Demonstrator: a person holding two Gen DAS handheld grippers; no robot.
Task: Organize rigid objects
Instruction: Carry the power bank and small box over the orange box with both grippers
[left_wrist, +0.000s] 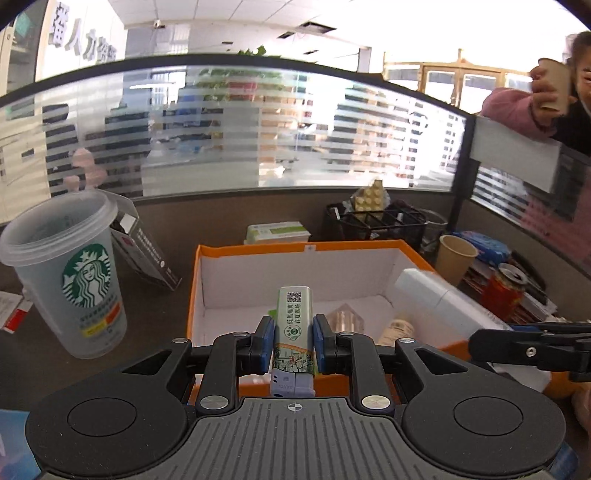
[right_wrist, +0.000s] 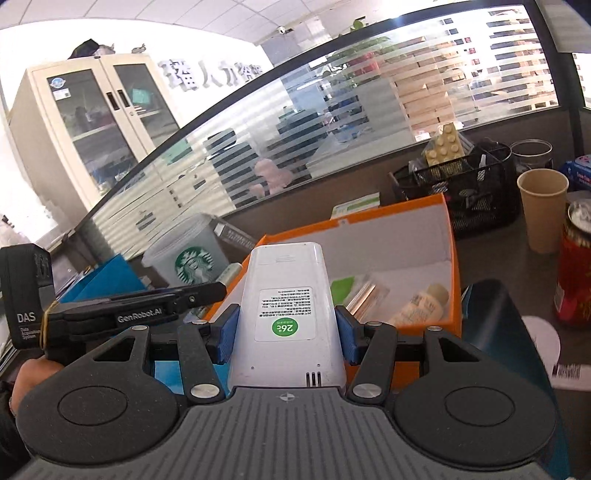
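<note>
We start with the orange box (left_wrist: 258, 248), open-topped with a white inside, sitting on the dark desk between the clear lidded coffee cup (left_wrist: 70, 273) and the black mesh organiser (left_wrist: 373, 221); already lying in it are a small cream bottle (right_wrist: 421, 301) and a clear faceted piece (left_wrist: 345, 317)

Next in size is the white remote control (right_wrist: 291, 306), which our right gripper (right_wrist: 288, 332) pinches across its width, the blue pads pressed flat on both long edges near its lower half. It hangs above the near edge of the box, back face up with its label showing. We judge it light, stiff and hollow, with smooth plastic sides that could slide if the pinch slackens; the straight parallel edges where we hold it seem the best place, and the battery-cover end is worth avoiding

Smallest is the lighter (left_wrist: 294, 332), green and white printed body with a pale lilac cap toward the camera. Our left gripper (left_wrist: 294, 343) is nearly closed on it, pads against its two narrow sides around mid-body, and it too sits over the front edge of the box. We judge it very light and rigid, slick in its wrap, and prone to pivoting between the pads, so a hold at the middle suits it; setting it low into the box looks safer than dropping it
</note>
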